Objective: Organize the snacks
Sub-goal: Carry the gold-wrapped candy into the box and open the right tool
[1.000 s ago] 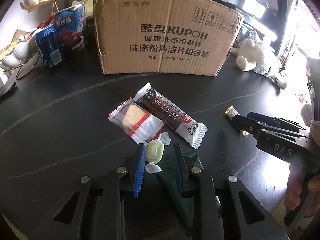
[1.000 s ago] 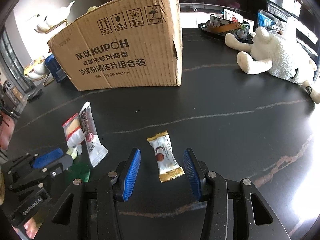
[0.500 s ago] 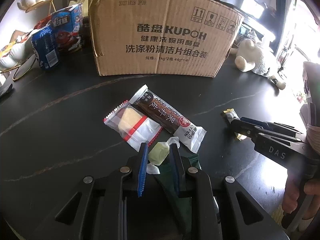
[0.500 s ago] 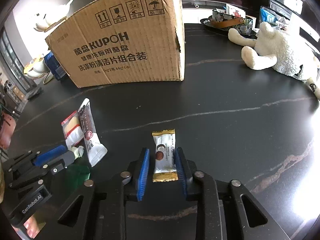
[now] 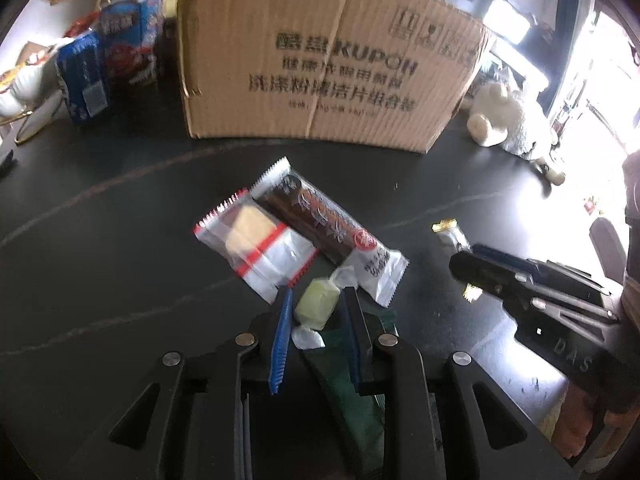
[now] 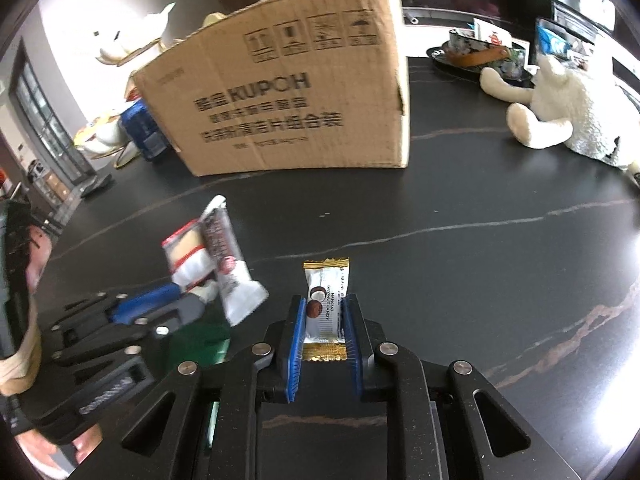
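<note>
Left gripper [image 5: 316, 312]: fingers clamped on a pale green twist-wrapped candy [image 5: 317, 306], which sits between the blue pads, its clear wrapper ends sticking out front and back.

Dark green packet [image 5: 344, 364]: lies flat on the black worktop [image 5: 100, 264], directly under the left gripper.

Right gripper [image 6: 325, 326]: fingers closed tight on a white coconut candy [image 6: 326, 304] with gold crimped ends; the packet stands lengthwise between the pads, its far end reaching past the fingertips.

Clear packet with red stripes [image 5: 256, 250]: holds a pale yellow cake; flat on the worktop just beyond the left gripper.

Long brown-and-white bar packet [image 5: 328, 228]: lies diagonally, touching the striped packet along its right side; its near end is just beside the green candy.

Cardboard box [image 6: 288, 104]: large, printed KUPOH, upright toward the far edge of the worktop, well apart from the loose snacks.

Blue snack cartons [image 5: 104, 64]: upright, beside the left end of the box.

White plush toy [image 6: 568, 112]: lying toward the far right corner of the worktop.
</note>
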`<act>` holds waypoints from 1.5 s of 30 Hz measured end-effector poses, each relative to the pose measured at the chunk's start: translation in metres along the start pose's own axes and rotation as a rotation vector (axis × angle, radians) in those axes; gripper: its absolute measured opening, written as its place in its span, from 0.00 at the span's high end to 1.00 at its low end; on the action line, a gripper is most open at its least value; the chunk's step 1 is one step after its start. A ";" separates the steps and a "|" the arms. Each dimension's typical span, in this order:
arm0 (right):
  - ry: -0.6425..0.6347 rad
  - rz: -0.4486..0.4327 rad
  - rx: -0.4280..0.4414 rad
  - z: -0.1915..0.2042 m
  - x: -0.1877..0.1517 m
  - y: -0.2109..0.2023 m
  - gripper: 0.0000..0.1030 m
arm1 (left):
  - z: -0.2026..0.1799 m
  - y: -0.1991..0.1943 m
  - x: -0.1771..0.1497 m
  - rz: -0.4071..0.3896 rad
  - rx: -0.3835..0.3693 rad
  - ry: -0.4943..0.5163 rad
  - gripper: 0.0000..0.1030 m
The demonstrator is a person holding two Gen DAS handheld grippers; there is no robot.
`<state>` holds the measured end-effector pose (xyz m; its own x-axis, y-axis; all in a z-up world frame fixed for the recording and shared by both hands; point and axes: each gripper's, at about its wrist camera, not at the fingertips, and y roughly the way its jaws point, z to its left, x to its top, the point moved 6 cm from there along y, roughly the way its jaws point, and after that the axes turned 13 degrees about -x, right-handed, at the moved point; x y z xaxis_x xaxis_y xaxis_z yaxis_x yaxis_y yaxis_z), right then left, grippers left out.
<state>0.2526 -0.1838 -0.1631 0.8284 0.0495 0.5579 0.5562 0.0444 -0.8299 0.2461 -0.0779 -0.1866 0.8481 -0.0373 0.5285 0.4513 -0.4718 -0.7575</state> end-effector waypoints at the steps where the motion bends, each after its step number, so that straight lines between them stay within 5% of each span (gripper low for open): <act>1: -0.005 -0.003 0.005 0.002 0.000 -0.001 0.80 | 0.000 0.000 0.000 0.000 0.000 0.005 0.77; 22: -0.026 -0.083 0.034 0.022 0.011 -0.035 0.80 | -0.012 -0.048 0.020 -0.105 -0.004 0.040 0.79; 45: 0.019 -0.236 0.043 0.035 0.078 -0.094 0.80 | -0.028 -0.123 0.085 -0.261 0.013 0.134 0.79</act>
<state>0.2628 -0.1489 -0.0410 0.6769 0.0137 0.7360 0.7318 0.0949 -0.6748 0.2548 -0.0471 -0.0378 0.6594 -0.0328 0.7511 0.6534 -0.4691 -0.5942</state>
